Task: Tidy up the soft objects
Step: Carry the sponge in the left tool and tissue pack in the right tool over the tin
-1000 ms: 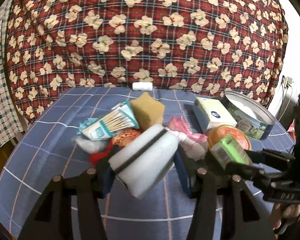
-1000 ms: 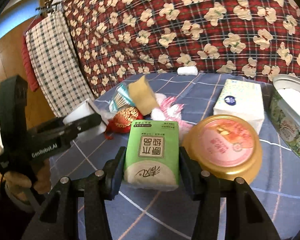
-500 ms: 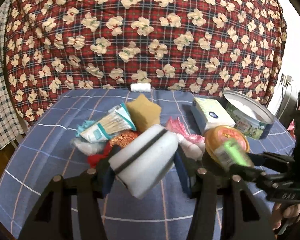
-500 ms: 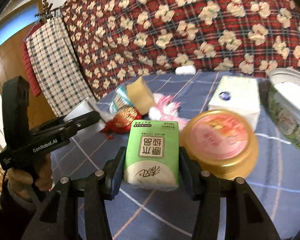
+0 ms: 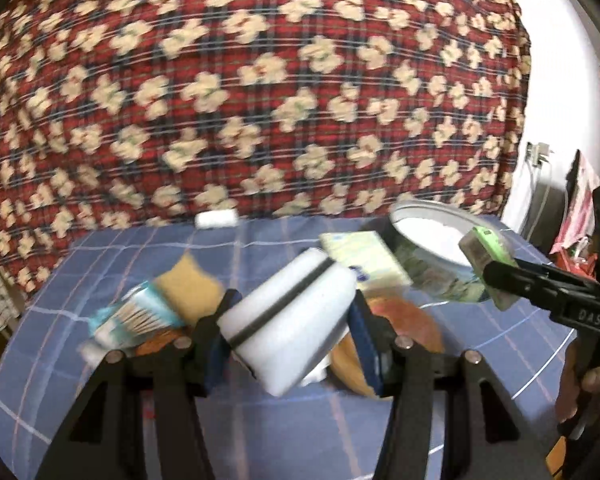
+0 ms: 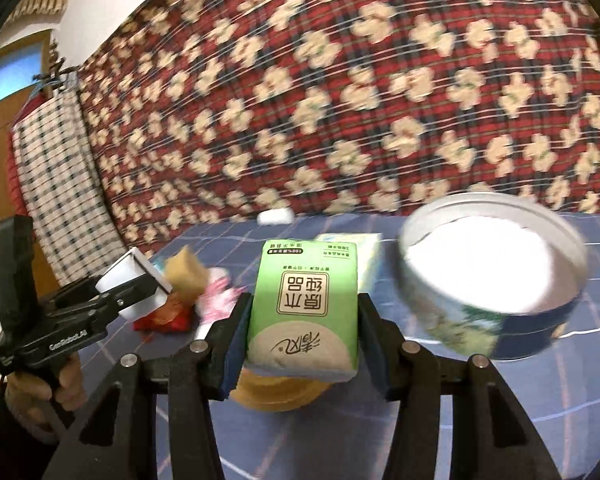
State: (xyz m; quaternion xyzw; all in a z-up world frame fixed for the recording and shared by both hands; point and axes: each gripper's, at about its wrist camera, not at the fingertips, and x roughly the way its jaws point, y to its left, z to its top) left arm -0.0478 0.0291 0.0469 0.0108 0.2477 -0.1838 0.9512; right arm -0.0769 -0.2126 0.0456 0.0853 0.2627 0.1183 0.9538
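Left gripper [image 5: 290, 328] clamping white sponge [image 5: 288, 316], right gripper [image 6: 302, 328] clamping green tissue pack [image 6: 305, 304], its printed face only in right view

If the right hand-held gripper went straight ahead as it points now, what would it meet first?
Probably the pale tissue box, straight beyond the green tissue pack held by the right hand-held gripper; the round tin sits right of that line.

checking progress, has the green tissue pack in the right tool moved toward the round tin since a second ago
Yes. The green tissue pack, shut in the right tool, was over the orange lid; it now overlaps the round tin, up and rightward.
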